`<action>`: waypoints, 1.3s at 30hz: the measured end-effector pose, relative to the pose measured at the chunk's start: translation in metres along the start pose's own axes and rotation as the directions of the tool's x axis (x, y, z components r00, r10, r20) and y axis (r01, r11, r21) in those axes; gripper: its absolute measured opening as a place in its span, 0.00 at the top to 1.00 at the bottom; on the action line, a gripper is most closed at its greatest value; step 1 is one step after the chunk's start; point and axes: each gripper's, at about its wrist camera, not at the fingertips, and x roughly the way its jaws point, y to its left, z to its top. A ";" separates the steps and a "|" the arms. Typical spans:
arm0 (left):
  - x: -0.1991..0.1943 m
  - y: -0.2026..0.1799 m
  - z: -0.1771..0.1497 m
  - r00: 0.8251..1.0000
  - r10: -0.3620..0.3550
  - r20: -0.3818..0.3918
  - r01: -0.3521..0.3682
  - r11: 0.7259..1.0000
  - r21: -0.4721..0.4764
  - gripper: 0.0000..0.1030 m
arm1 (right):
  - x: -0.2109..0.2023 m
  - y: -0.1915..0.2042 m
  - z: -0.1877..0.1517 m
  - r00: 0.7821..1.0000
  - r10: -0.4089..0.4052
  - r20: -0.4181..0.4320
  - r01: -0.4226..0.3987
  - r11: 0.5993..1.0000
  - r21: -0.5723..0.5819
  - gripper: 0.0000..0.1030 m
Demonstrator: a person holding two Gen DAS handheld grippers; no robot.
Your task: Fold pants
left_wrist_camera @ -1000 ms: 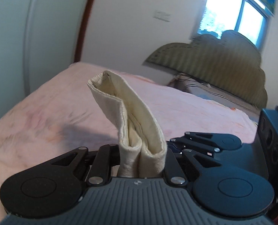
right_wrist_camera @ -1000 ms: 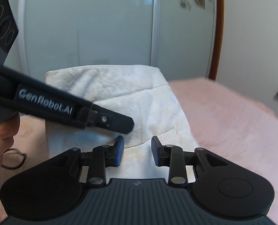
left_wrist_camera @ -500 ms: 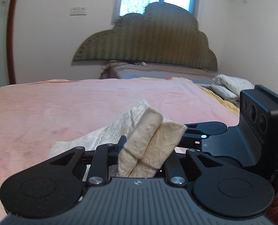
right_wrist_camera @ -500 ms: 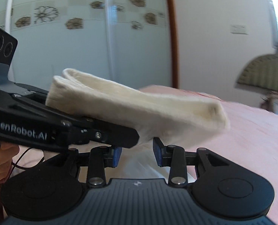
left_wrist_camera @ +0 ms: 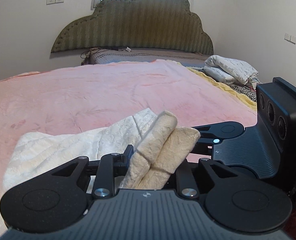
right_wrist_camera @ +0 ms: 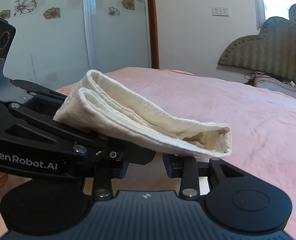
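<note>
Pants (left_wrist_camera: 159, 152) between left jaws – seemingly gripped

pants (left_wrist_camera: 163, 148): cream cloth, nubby matt weave, thick stitched hems; blanket (left_wrist_camera: 108, 96): pink fleece, soft matt nap; left gripper (left_wrist_camera: 153, 160): matt black plastic, ribbed grey housing, shiny metal pivot pins; headboard (left_wrist_camera: 136, 24): olive quilted fabric; wardrobe doors (right_wrist_camera: 68, 30): glossy frosted glass
</note>
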 end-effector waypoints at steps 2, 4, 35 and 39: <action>0.006 0.000 -0.003 1.000 -0.016 -0.021 0.016 1.000 -0.009 0.73 | 0.001 -0.002 -0.002 1.000 -0.005 -0.017 0.006 1.000 0.012 0.65; 0.014 0.001 -0.006 0.998 -0.032 -0.055 0.030 0.999 -0.027 0.71 | 0.000 -0.005 -0.007 0.999 -0.022 -0.047 0.024 0.999 0.032 0.62; -0.048 0.135 -0.059 0.980 0.103 -0.170 -0.111 0.993 -0.037 0.38 | 0.011 0.067 -0.009 0.918 -0.323 -0.232 0.317 0.946 -0.064 0.45; -0.055 0.124 -0.058 0.989 0.095 -0.112 -0.096 0.995 0.003 0.37 | -0.004 0.061 -0.003 0.921 -0.330 -0.205 0.336 0.942 -0.006 0.44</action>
